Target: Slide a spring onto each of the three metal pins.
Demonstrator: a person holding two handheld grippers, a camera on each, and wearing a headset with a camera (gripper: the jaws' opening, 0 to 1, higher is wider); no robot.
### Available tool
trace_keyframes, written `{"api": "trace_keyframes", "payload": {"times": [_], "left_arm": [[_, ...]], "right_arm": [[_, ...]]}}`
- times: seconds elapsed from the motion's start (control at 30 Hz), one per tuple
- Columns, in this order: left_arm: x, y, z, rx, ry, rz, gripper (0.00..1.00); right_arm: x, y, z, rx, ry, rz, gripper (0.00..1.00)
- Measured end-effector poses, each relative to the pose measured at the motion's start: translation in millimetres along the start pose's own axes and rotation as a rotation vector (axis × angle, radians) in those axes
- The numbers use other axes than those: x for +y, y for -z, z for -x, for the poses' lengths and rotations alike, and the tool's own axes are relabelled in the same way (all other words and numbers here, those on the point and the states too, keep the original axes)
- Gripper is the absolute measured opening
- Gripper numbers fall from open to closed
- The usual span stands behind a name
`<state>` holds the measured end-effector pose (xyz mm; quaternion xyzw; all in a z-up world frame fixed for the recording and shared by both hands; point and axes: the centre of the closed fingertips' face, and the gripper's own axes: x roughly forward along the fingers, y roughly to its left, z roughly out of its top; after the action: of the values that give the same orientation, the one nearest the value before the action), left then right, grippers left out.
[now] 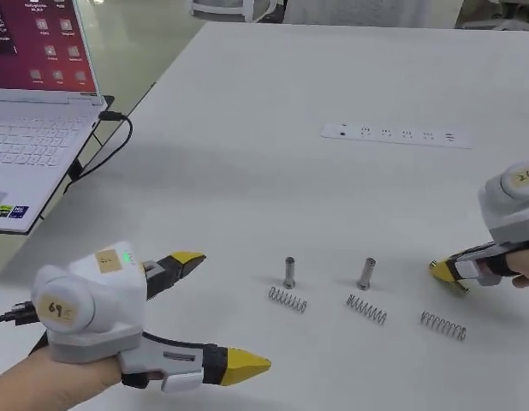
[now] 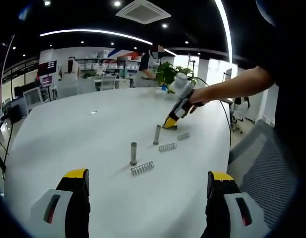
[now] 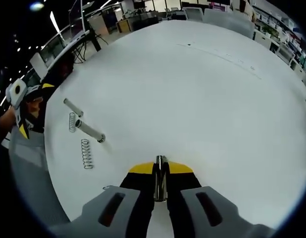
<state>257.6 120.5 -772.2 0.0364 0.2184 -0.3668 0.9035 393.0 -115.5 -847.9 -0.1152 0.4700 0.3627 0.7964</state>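
Foreground, head view: holding left gripper (image 1: 217,312) low at the near left of the white table (image 1: 247,171), yellow-tipped jaws spread wide, gripping nothing. Looking a little farther, past those tips: finding left spring (image 1: 288,299), middle spring (image 1: 366,309) and right spring (image 1: 442,325) lying flat in a row, well apart from one another. Finding left pin (image 1: 289,272) standing upright just behind left spring, and middle pin (image 1: 366,273) standing upright just behind middle spring, neither threaded through a coil. Holding right gripper (image 1: 444,272) in from the right edge at about the same depth, tip pointing down and left toward the table, just behind right spring. Pinching third pin (image 3: 160,184) between jaws pressed together on it, as seen in the right gripper view, shaft lying along the jaws and one end poking out past the yellow tips. Not able to tell whether the pin is touching the table. Seeing, farther back, a white power strip (image 1: 395,135) lying flat mid-table. Seeing, at the far left, an open laptop (image 1: 33,128) with a black cable (image 1: 129,130) looping off its right side.
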Motion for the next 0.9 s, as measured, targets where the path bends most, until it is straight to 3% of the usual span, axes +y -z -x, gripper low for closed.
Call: {"api": "trace_keyframes", "payload": {"times": [0.9], "left_arm": [[-4.0, -0.4, -5.1, -0.002, 0.005, -0.006, 0.96]], "right_arm": [[4.4, -9.3, 27.1, -0.115, -0.013, -0.021, 0.05]]}}
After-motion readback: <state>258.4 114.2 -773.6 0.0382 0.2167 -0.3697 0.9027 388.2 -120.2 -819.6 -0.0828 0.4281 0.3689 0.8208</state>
